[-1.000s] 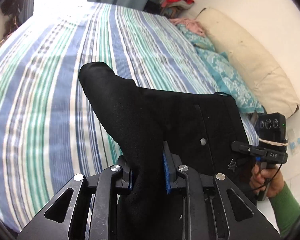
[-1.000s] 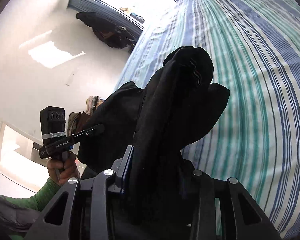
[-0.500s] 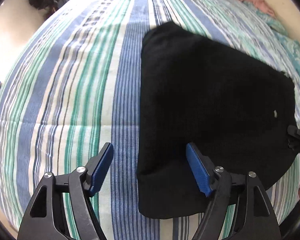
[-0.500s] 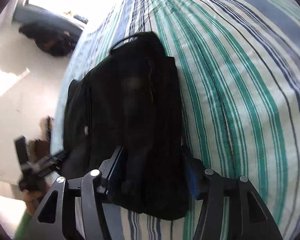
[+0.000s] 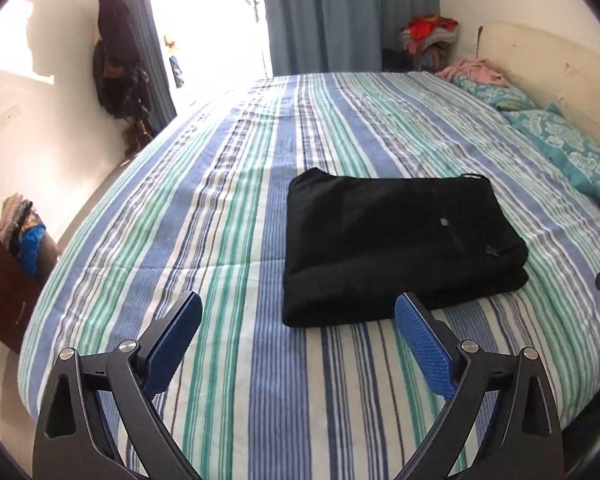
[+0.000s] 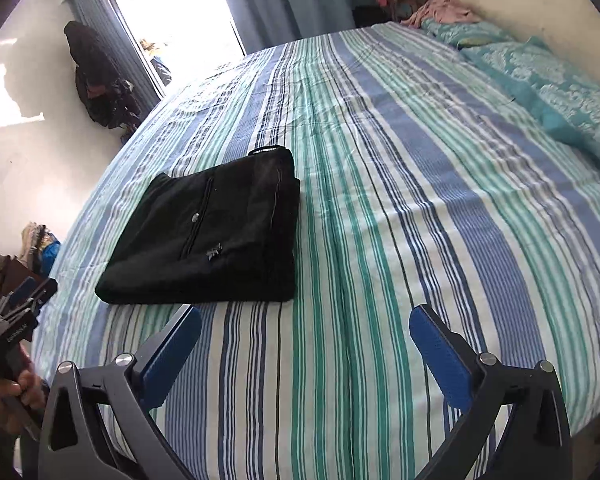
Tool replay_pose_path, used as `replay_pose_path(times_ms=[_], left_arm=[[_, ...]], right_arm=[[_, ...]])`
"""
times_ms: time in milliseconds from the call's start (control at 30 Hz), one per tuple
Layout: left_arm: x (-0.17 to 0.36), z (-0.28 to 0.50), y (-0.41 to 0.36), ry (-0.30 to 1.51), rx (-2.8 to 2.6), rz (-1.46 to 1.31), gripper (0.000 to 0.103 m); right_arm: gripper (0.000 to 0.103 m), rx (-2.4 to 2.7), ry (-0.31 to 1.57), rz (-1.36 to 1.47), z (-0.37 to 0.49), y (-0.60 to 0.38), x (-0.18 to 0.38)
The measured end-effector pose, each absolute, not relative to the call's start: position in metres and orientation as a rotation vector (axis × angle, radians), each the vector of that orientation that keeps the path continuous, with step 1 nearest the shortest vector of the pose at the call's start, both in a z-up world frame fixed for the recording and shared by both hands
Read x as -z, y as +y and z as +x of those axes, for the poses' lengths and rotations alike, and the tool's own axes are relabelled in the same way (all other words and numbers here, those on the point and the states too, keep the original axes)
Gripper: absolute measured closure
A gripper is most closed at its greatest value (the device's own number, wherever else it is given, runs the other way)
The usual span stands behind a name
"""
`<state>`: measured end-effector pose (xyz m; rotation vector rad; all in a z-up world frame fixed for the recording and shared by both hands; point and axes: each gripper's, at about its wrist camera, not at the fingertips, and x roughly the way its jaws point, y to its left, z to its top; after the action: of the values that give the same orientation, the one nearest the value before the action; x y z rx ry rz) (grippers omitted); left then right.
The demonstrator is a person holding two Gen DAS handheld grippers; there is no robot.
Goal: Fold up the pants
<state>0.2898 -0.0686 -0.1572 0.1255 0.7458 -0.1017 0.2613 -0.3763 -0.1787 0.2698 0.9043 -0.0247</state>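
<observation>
The black pants (image 5: 396, 240) lie folded into a flat rectangle on the striped bed (image 5: 228, 240). In the left wrist view my left gripper (image 5: 298, 320) hovers just short of the fold's near edge, its jaws opening wide with only bedcover between them. In the right wrist view the folded pants (image 6: 216, 236) sit ahead and to the left. My right gripper (image 6: 306, 324) is near the bed's front edge, its jaws opening wide with no cloth between them. The other tool (image 6: 14, 320) shows at the far left, held by a hand (image 6: 24, 392).
Turquoise pillows (image 5: 564, 148) and a cream headboard (image 5: 548, 64) line the bed's right side. A clothes pile (image 5: 430, 34) sits in the far corner. Dark garments (image 5: 116, 64) hang by the bright doorway. A dark cabinet with clothes (image 5: 8, 264) stands left of the bed.
Both grippers let go of the pants, opened wide and pulled back. The pants went from hanging in the jaws to lying folded on the bed.
</observation>
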Motion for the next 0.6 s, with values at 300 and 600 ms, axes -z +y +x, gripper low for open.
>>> replay_pose_path(times_ms=[300,600], left_arm=[[0.12,0.225,-0.082,0.707,0.116,0.084,0.002],[0.123,0.201,-0.082,0.796,0.079,0.113,0.002]], right_arm=[[0.0,0.076,0.755,0.177,0.164,-0.304,0.135],[0.0,0.103,0.714,0.111,0.135,-0.272,0.106]])
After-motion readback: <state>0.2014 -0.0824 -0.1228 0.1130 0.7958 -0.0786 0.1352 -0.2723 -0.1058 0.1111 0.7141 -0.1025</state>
